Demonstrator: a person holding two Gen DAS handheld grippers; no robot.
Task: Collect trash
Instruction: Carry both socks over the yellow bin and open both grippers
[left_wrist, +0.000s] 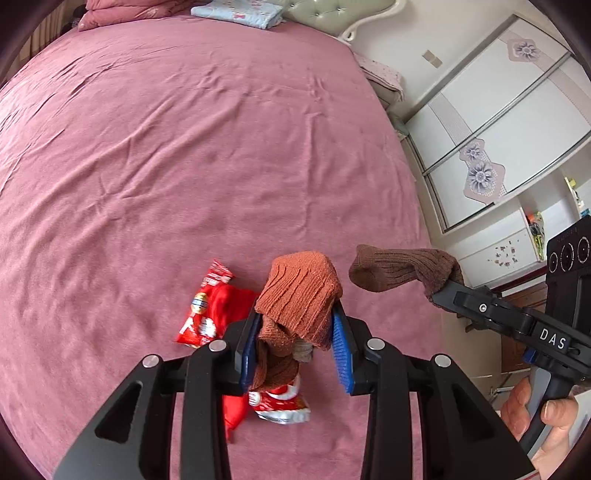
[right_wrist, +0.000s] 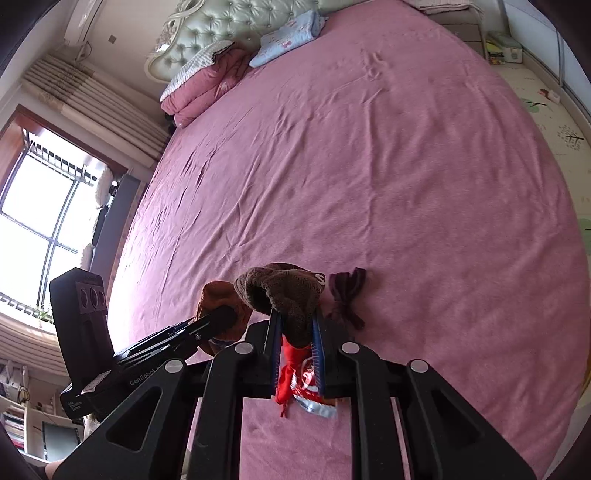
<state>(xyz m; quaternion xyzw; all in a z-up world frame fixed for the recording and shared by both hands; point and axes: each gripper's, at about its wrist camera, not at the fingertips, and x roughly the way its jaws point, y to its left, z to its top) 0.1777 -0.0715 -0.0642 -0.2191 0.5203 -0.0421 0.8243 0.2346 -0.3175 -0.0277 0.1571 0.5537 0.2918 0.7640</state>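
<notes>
Over the pink bed (left_wrist: 184, 147), my left gripper (left_wrist: 295, 325) is shut on a rust-orange sock (left_wrist: 299, 291), which bunches between the blue pads (left_wrist: 341, 354) and hangs below them. My right gripper (right_wrist: 295, 317) is shut on a dark brown sock (right_wrist: 284, 291) and holds it clear of the sheet. In the left wrist view it (left_wrist: 443, 291) comes in from the right with that sock (left_wrist: 402, 269) drooping leftward. Red snack wrappers (left_wrist: 207, 317) lie on the sheet under both grippers; one (right_wrist: 306, 384) shows beneath the right jaws.
A dark purple sock (right_wrist: 347, 295) lies on the sheet just right of the brown sock. Folded pink quilt (right_wrist: 199, 92) and blue pillow (right_wrist: 288, 37) sit by the tufted headboard (right_wrist: 221, 26). A white wardrobe (left_wrist: 498, 129) stands beyond the bed's right edge. A hand (left_wrist: 554, 417) holds the right gripper's handle.
</notes>
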